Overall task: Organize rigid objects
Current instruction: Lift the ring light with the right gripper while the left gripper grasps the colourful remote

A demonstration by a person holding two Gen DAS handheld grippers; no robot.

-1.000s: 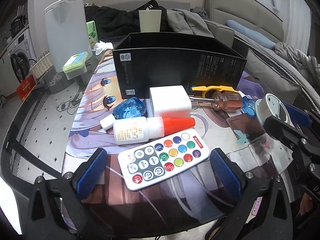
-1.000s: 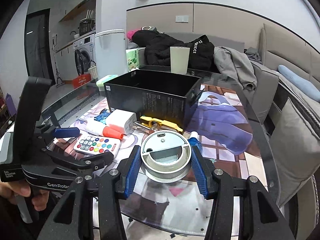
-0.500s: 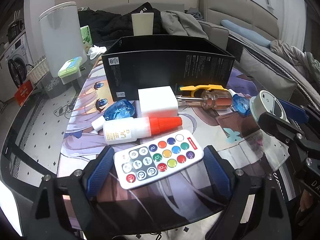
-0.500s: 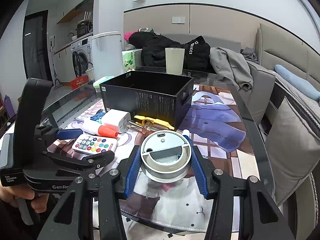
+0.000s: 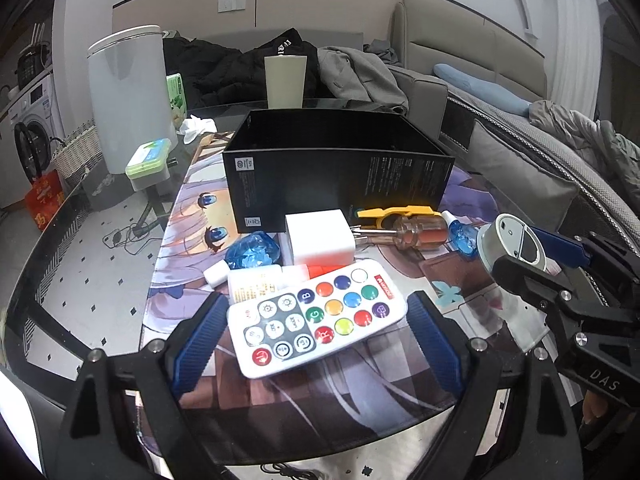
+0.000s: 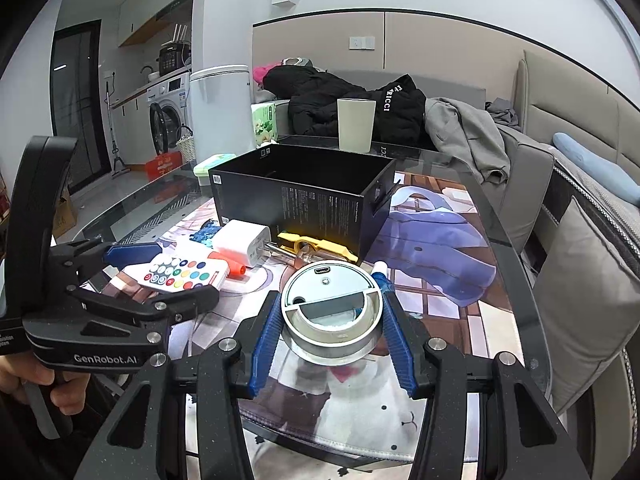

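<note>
My left gripper [image 5: 316,324] is shut on a white remote [image 5: 316,316] with coloured buttons and holds it above the mat. My right gripper [image 6: 330,312] is shut on a round silver device [image 6: 331,307], which also shows in the left wrist view [image 5: 510,242]. An open black box [image 5: 336,176] stands behind. In front of it lie a white charger [image 5: 320,236], a bottle with a red cap [image 5: 260,284], a blue crystal [image 5: 252,250], a screwdriver [image 5: 412,232] and a yellow tool [image 5: 394,213].
A beige cup [image 5: 285,82] stands behind the box. A white bin [image 5: 128,96] and a green-lidded container [image 5: 150,162] are at the left. Clothes [image 6: 360,104] lie on the sofa at the back. The glass table edge [image 6: 536,280] curves at the right.
The left gripper has closed on the remote and lifted it off the mat, so it now covers part of the bottle. The right gripper has risen a little with the round device.
</note>
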